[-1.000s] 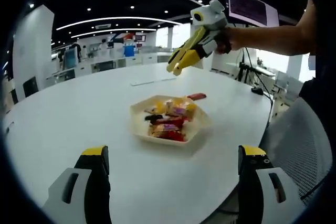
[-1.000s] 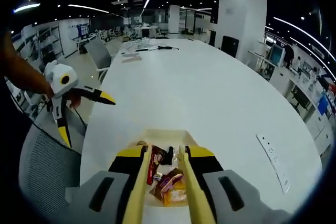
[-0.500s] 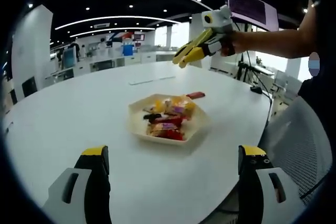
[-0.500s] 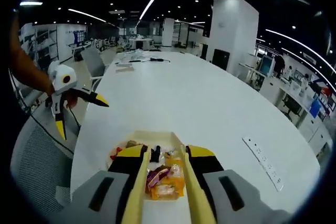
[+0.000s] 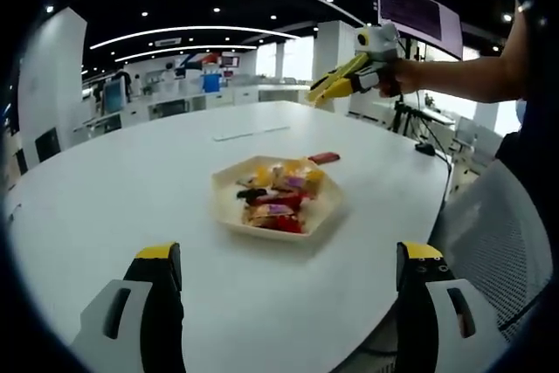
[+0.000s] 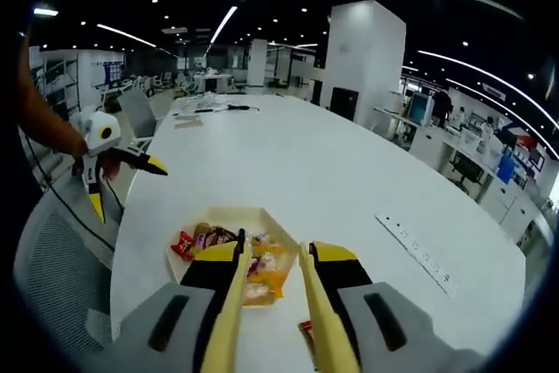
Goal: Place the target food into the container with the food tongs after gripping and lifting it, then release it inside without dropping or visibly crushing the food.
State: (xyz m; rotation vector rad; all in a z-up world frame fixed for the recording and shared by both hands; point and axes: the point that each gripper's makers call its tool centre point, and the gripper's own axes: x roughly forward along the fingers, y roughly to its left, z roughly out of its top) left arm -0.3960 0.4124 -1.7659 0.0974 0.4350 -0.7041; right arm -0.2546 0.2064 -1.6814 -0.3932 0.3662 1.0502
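A cream hexagonal tray (image 5: 224,205) on the round white table (image 5: 131,189) holds several wrapped snacks (image 5: 278,196). A red packet (image 5: 325,158) lies on the table just beyond it. My left gripper (image 5: 290,255) hovers low at the near edge, jaws wide open and empty. My right gripper (image 5: 349,85), held by a hand, hangs high above the table's far side, shut on yellow food tongs (image 6: 272,303). I see nothing between the tong arms. In the right gripper view the tray (image 6: 223,216) lies below the tong tips, the red packet (image 6: 306,331) beside it, and the left gripper (image 6: 131,189) at left.
A white power strip (image 6: 415,251) lies on the table to the right in the right gripper view. A grey mesh chair (image 6: 52,286) stands at the table edge by the left gripper. A monitor (image 5: 419,13) hangs behind the person's arm. Desks fill the background.
My right gripper with the tongs has lifted up and drawn back from the tray, which now lies farther below its tips. The left gripper has stayed put and open.
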